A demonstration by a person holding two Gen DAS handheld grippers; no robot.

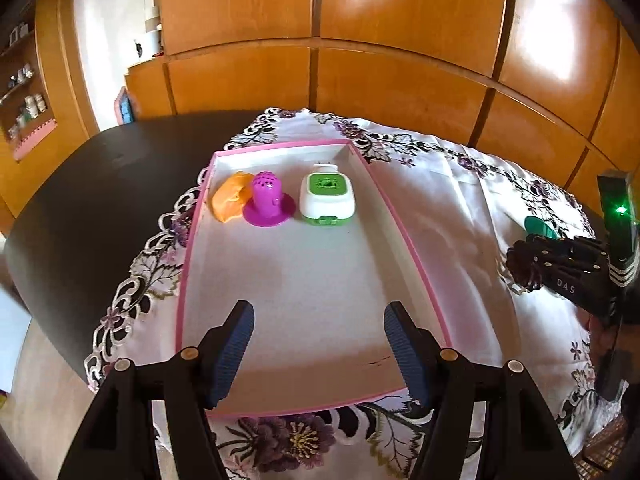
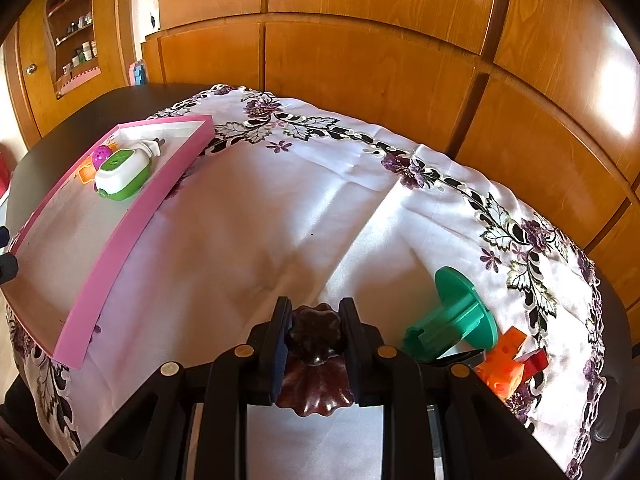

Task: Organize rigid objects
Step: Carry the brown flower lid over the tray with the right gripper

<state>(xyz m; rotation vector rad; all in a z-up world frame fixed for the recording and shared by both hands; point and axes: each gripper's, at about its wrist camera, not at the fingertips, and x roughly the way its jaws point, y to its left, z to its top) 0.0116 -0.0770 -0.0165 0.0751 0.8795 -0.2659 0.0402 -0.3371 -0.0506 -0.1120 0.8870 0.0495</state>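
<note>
Dark brown scalloped ornament (image 2: 316,340) sitting pinched between the right gripper (image 2: 315,334) pads at 6 o'clock of the right wrist view; its lower skirt is flaring out beneath the jaws, the top partly hidden by them. Left gripper (image 1: 318,354) is hovering spread apart over the near end of the pink-rimmed tray (image 1: 404,236), nothing between its pads. Tray's far end is holding an orange piece (image 1: 228,200), half hidden behind a purple plunger-shaped toy (image 1: 268,202), and a white-and-green device (image 1: 327,200). Near half of the tray floor is lying bare. Green spool (image 2: 452,316) and orange block (image 2: 504,364) are lying at 4 o'clock on the tablecloth (image 2: 280,216), close to its edge.
</note>
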